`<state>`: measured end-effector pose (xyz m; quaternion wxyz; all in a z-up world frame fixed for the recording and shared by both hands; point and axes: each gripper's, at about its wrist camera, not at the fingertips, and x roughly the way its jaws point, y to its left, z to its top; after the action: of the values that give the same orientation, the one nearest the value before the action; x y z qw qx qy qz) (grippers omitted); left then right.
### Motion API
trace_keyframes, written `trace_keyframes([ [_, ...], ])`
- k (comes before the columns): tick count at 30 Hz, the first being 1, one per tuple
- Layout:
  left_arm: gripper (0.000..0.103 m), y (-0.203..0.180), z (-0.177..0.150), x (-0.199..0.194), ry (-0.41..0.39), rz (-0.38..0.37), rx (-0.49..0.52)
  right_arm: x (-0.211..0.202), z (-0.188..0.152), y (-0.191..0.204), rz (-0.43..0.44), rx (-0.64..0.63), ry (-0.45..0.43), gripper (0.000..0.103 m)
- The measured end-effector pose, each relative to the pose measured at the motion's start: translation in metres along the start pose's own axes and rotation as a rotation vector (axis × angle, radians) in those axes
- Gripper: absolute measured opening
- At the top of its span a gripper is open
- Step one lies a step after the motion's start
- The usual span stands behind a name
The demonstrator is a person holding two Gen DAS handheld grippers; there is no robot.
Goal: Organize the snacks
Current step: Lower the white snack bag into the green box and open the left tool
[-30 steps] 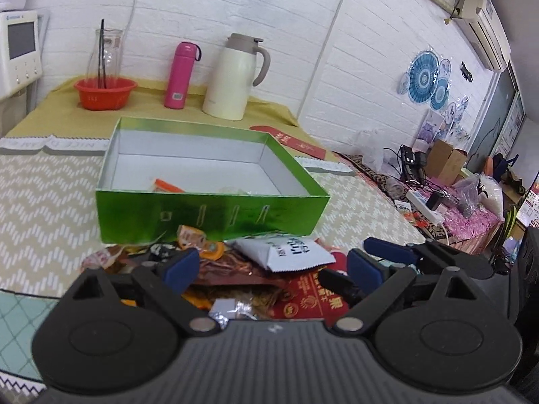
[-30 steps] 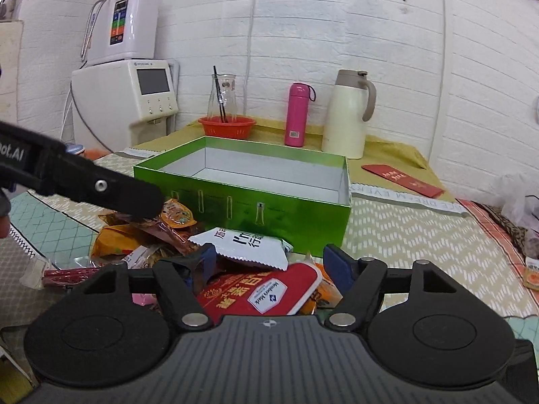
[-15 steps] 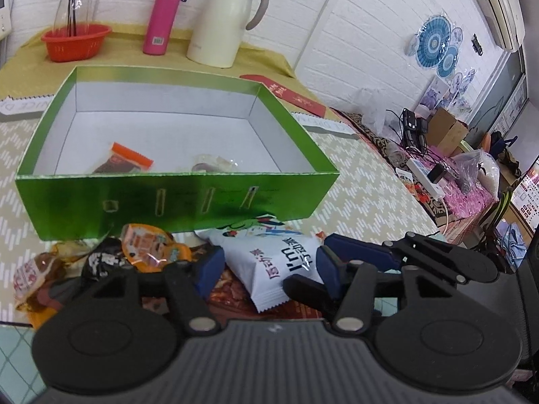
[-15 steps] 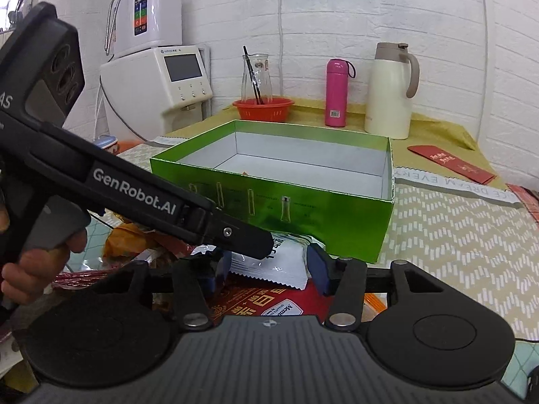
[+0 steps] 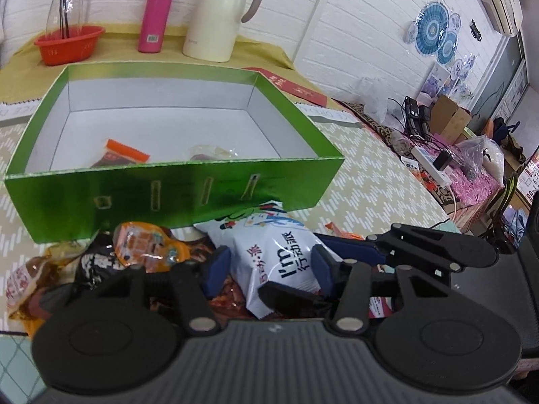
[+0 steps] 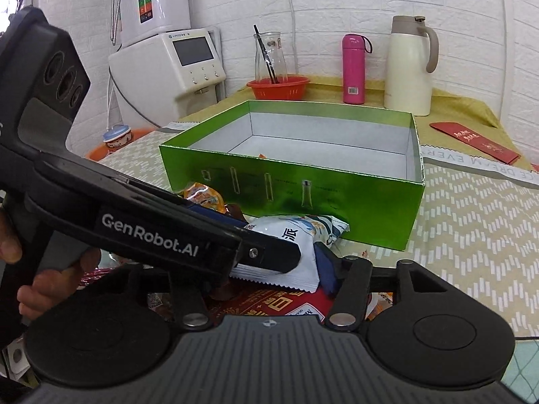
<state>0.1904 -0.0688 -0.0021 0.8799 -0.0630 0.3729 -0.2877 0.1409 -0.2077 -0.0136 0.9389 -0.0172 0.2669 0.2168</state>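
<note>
A white snack packet (image 5: 279, 256) (image 6: 296, 235) lies on top of a pile of snacks in front of the open green box (image 5: 168, 198) (image 6: 303, 195). My left gripper (image 5: 269, 269) straddles this packet with its jaws closing; a small gap still shows at the left pad (image 5: 219, 269). From the right wrist, the left gripper's body (image 6: 151, 232) crosses the view and hides my right gripper's left pad. My right gripper (image 6: 269, 279) hangs low over a red packet (image 6: 286, 303) and the white packet's serrated end, its jaws closing slightly and gripping nothing. An orange-topped packet (image 5: 118, 153) and a clear one (image 5: 212, 151) lie inside the box.
An orange packet (image 5: 145, 242) and dark and brown wrappers lie left in the pile. Behind the box stand a red basket (image 5: 69, 43) with a glass carafe, a pink bottle (image 5: 155, 13) and a cream jug (image 5: 219, 17). A red envelope (image 6: 475, 141) lies right; a white machine (image 6: 168, 64) stands left.
My left gripper has moved forward and down over the white packet, and its jaws have narrowed around it. It now crosses the right wrist view. The right jaws have narrowed a little.
</note>
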Motion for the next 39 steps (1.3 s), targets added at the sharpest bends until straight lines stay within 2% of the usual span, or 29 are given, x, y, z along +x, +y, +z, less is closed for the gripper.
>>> trace_keyframes([
  [4,0.040,-0.003,-0.005,-0.007,-0.018,-0.004,-0.011,-0.009,-0.003,0.003,-0.027,0.012,-0.010,0.069],
  [6,0.040,-0.008,-0.007,-0.013,-0.032,-0.004,0.003,-0.015,-0.004,0.007,-0.037,0.003,-0.019,0.066],
  [14,0.039,-0.027,-0.007,-0.051,-0.118,-0.032,0.026,-0.050,0.002,0.025,-0.074,-0.039,-0.104,0.063],
  [19,0.039,-0.030,0.005,-0.070,-0.189,-0.032,0.045,-0.060,0.017,0.029,-0.075,-0.066,-0.178,0.062],
  [29,0.038,0.013,0.050,-0.060,-0.215,0.015,-0.010,-0.013,0.053,0.022,-0.037,-0.066,-0.223,0.059],
  [35,0.038,0.050,0.079,-0.031,-0.188,0.018,-0.098,0.029,0.071,0.009,-0.017,-0.033,-0.198,0.055],
  [39,0.038,0.062,0.087,-0.015,-0.167,0.028,-0.120,0.049,0.075,0.001,0.000,-0.018,-0.166,0.054],
])
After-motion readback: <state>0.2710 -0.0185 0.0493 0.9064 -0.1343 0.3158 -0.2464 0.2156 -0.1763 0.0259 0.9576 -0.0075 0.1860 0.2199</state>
